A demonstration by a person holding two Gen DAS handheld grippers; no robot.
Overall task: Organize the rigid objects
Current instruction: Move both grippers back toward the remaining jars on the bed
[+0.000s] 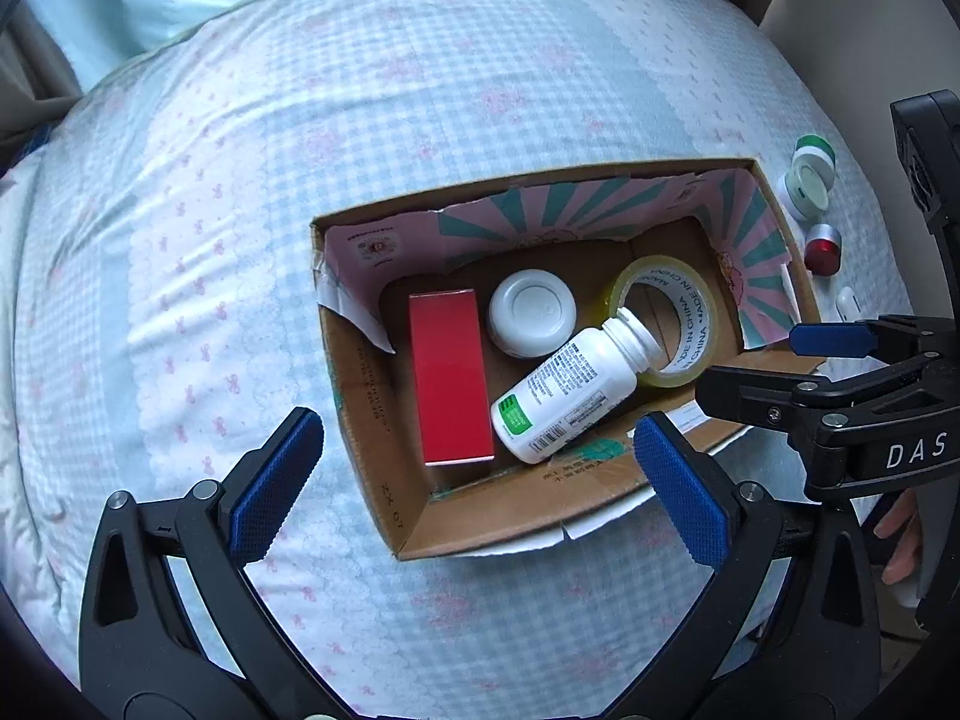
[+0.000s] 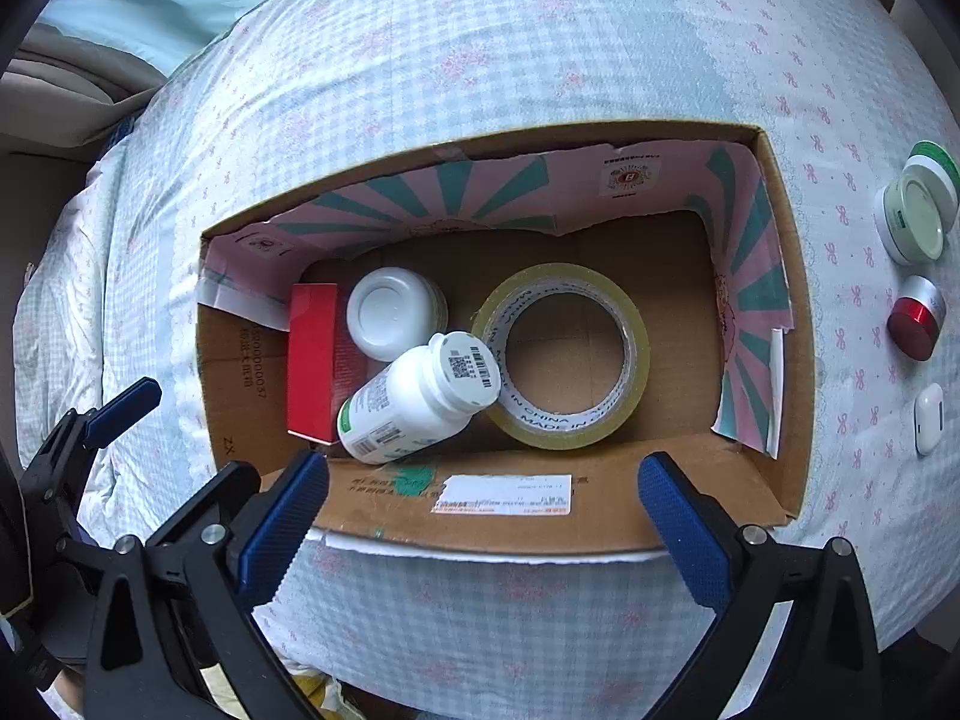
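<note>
While hovering over the bed:
left gripper (image 1: 474, 468): jaws wide, empty
right gripper (image 2: 483, 507): jaws wide, empty
open brown cardboard box (image 2: 780, 324): holding flat red carton (image 2: 312, 360), white-lidded jar (image 2: 387, 315), tipped white pill bottle (image 2: 414, 399) leaning on clear tape roll (image 2: 561, 354)
quilt (image 2: 540, 48): three small jars and pods beside box

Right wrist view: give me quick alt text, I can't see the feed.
An open cardboard box on a checked quilt holds a red carton, a white jar, a tipped white bottle and a tape roll. The right gripper hovers open, empty.
</note>
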